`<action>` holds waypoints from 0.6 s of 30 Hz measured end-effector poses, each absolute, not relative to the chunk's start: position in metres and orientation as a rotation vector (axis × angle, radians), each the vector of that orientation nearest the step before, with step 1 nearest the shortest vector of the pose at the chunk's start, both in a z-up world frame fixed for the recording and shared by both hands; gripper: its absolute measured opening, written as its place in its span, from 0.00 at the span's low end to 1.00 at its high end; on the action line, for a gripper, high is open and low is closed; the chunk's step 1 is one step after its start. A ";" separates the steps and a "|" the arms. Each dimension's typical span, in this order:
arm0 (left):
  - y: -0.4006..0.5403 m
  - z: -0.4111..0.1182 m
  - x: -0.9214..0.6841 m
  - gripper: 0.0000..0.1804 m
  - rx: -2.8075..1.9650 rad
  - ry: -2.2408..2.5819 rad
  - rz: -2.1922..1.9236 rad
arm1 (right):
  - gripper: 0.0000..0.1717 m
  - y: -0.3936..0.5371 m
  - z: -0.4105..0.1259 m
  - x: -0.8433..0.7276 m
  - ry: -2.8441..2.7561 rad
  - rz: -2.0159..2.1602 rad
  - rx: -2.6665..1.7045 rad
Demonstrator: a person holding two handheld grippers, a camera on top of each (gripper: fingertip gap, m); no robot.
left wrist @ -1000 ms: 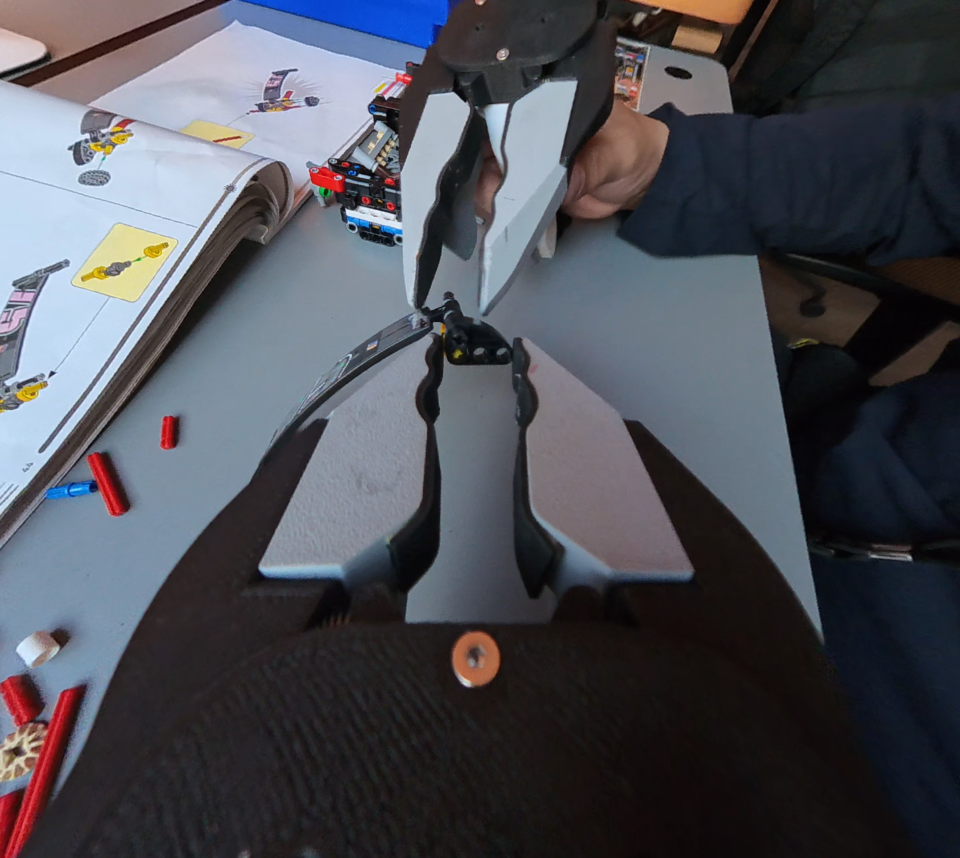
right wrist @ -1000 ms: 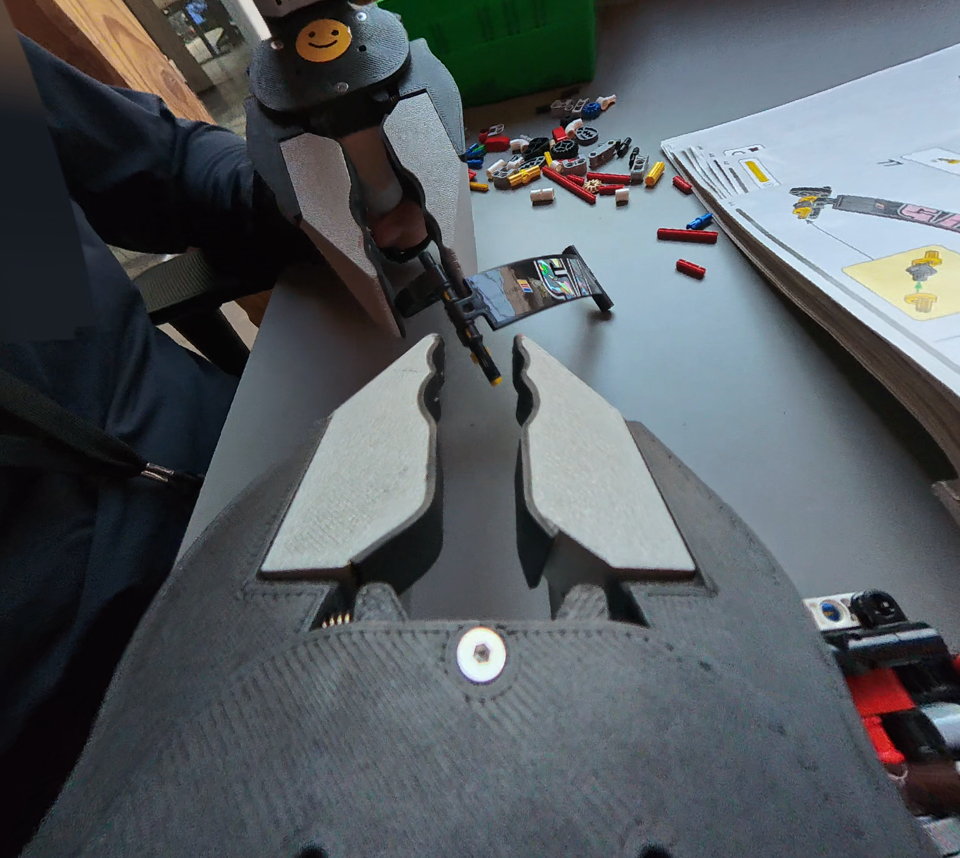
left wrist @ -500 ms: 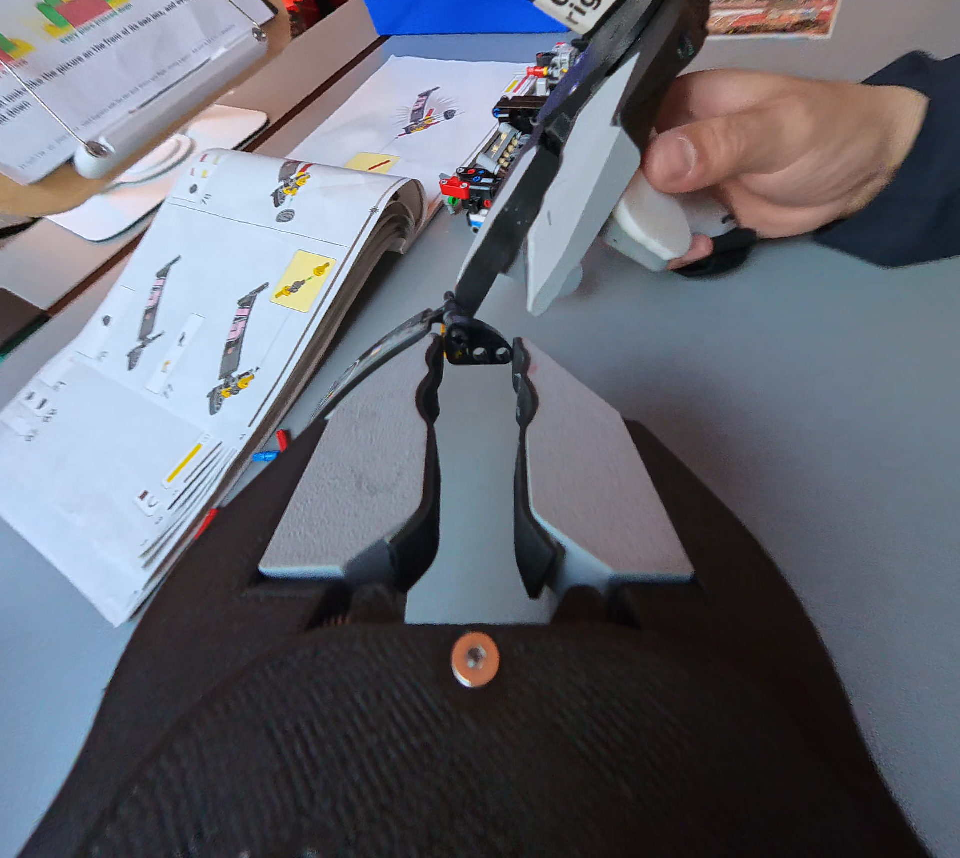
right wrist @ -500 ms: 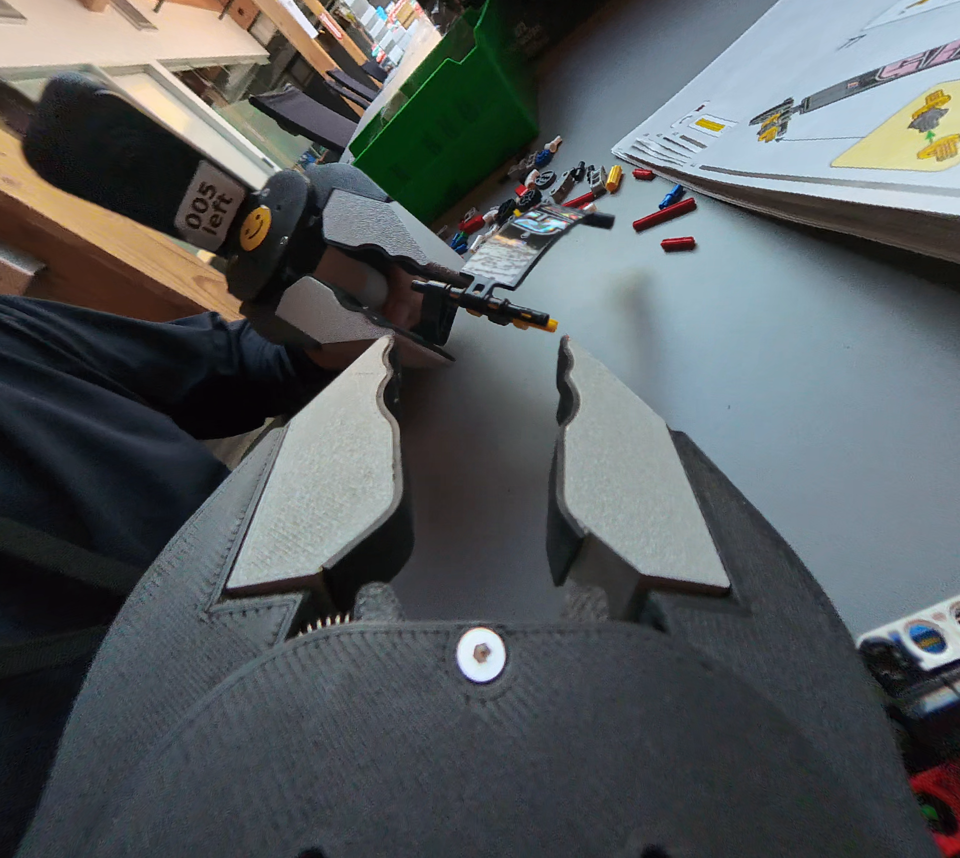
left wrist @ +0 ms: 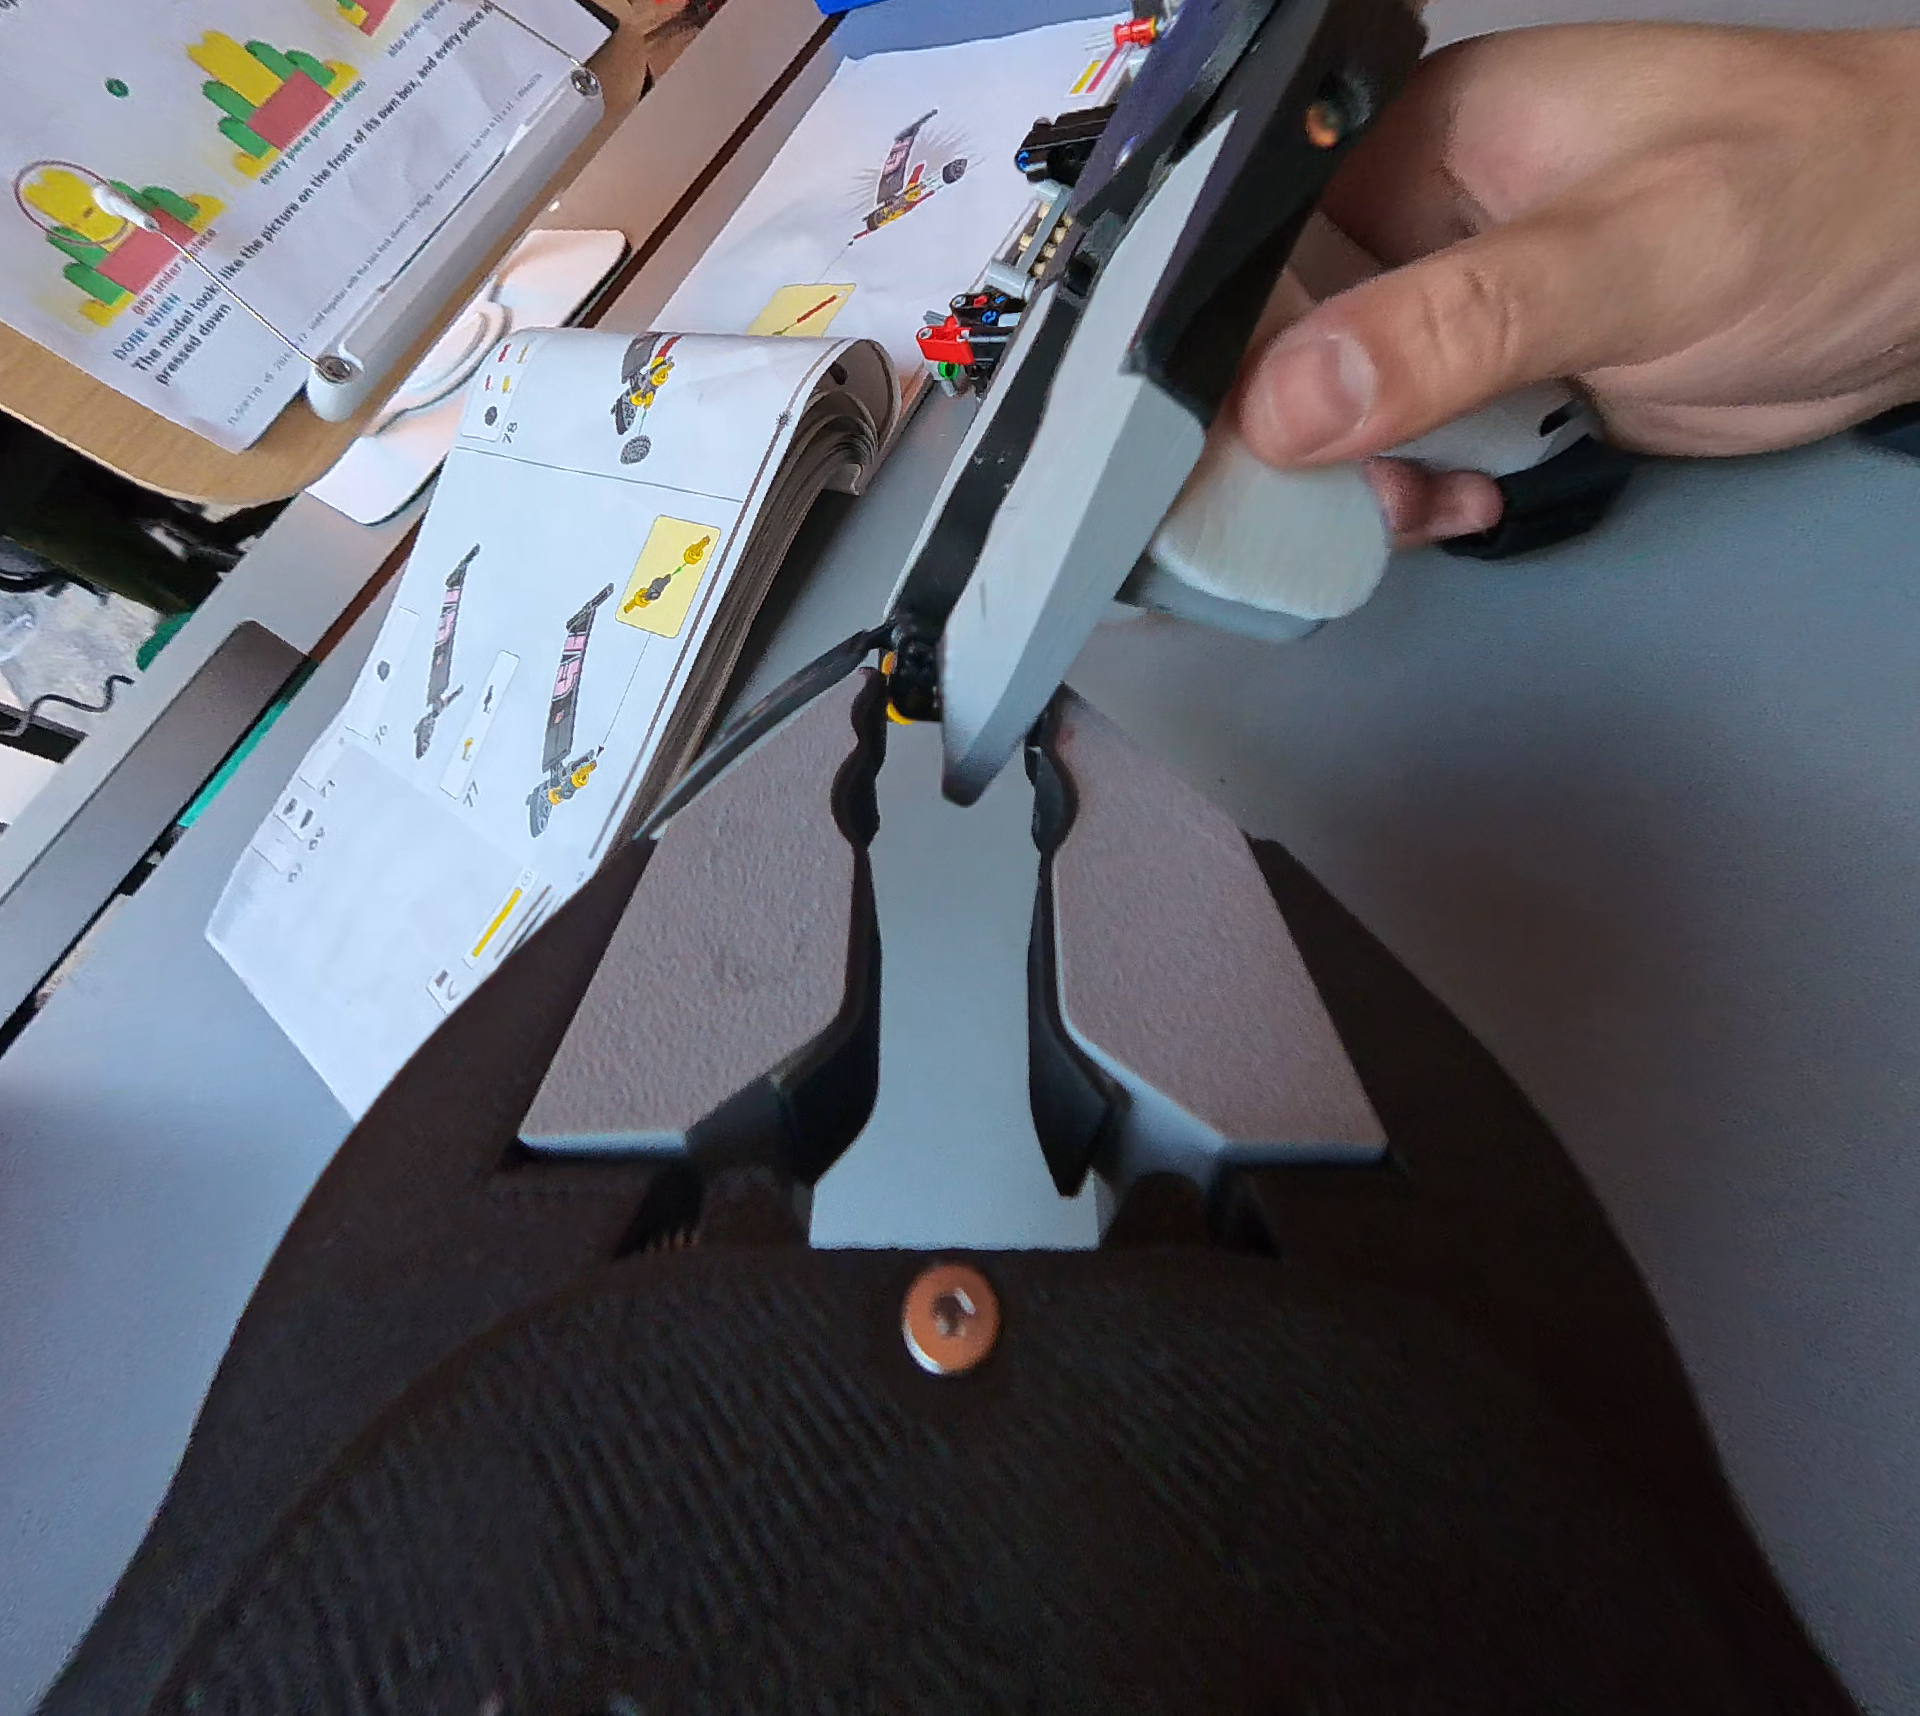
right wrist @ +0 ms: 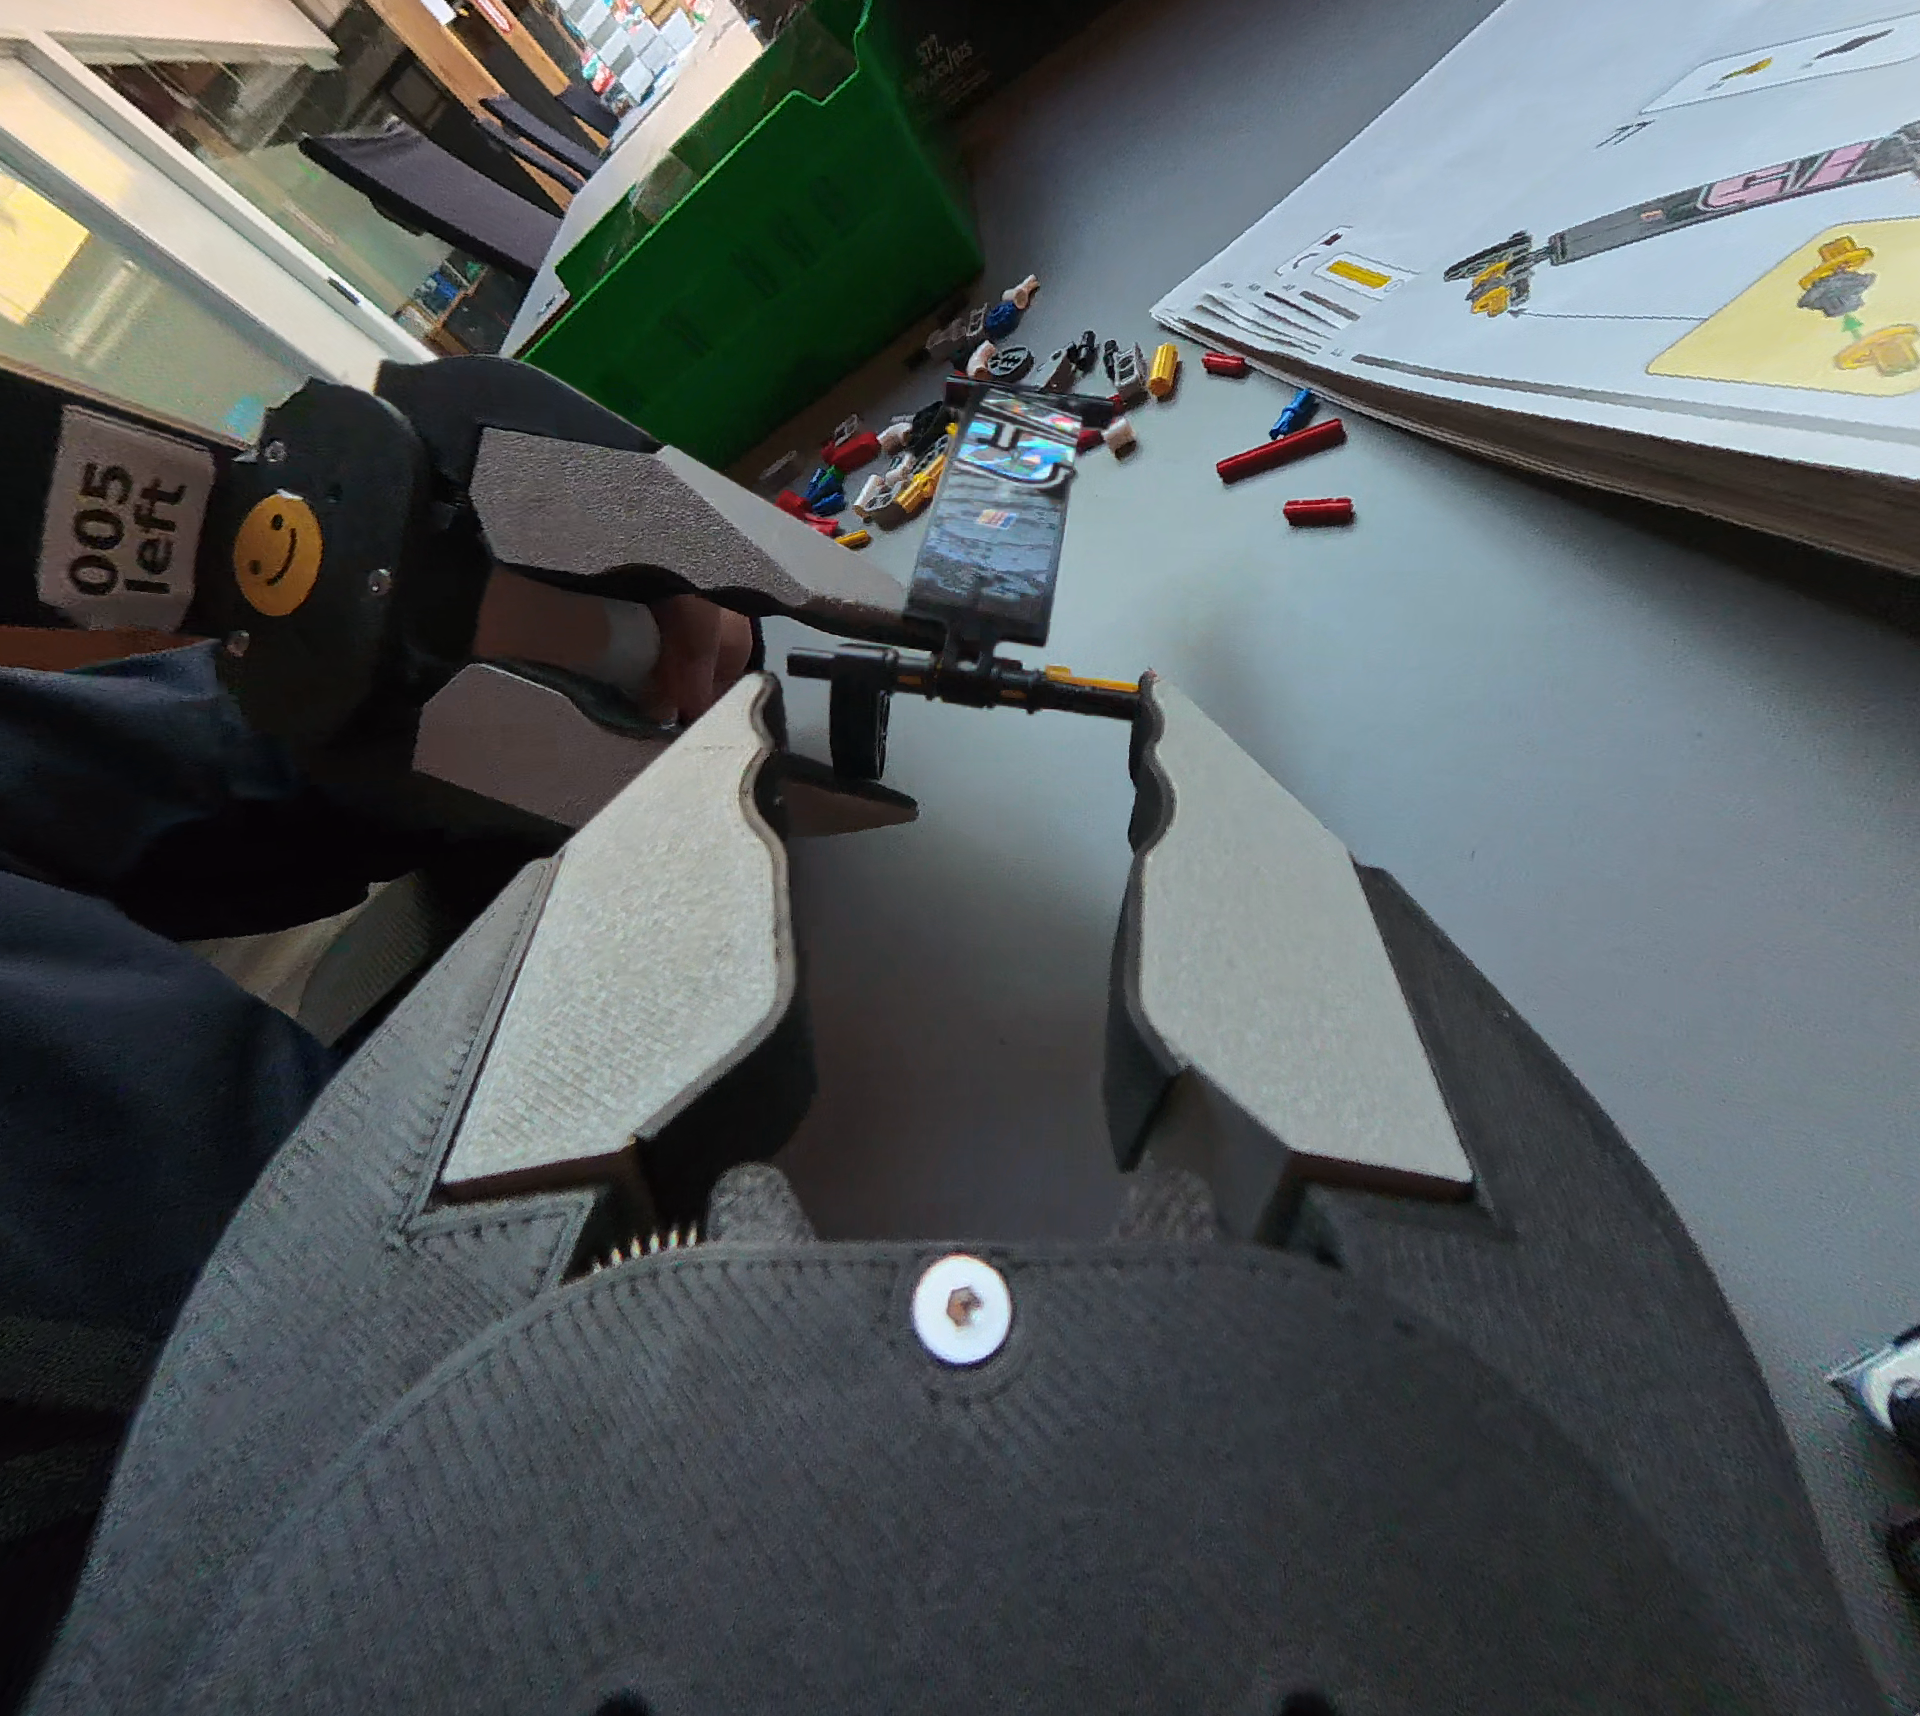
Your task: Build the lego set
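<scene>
Surface: grey surface (right wrist: 1558, 731), workshop shelves behind.
Held piece: black axle assembly with a glossy stickered panel (right wrist: 997, 523), raised off the surface.
Left gripper (right wrist: 883, 700): jaws narrowly parted, clamped on the assembly's black end.
Right gripper (right wrist: 956, 721): jaws wide open around the axle; its yellow tip touches the right-hand fingertip (right wrist: 1148, 710), the other stands clear.
Beyond the jaws: loose small parts (right wrist: 1039, 419), green bin (right wrist: 769, 253).
Right of the jaws: open instruction booklet (right wrist: 1558, 212).
</scene>
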State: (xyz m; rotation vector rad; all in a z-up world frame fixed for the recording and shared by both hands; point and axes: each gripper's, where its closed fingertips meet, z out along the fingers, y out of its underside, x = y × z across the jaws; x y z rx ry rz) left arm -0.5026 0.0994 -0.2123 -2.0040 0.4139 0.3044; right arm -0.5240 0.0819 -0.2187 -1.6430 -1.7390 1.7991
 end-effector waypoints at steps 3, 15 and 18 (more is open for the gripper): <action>0.099 -0.212 -0.502 0.13 -2.001 0.409 0.291 | 0.36 0.082 -0.219 -0.524 -1.742 1.807 -1.645; 0.097 -0.189 -0.494 0.12 -1.868 0.442 0.291 | 0.35 0.070 -0.196 -0.517 -1.685 2.248 -1.600; 0.096 -0.182 -0.490 0.12 -1.819 0.463 0.319 | 0.35 0.064 -0.190 -0.512 -1.691 2.404 -1.596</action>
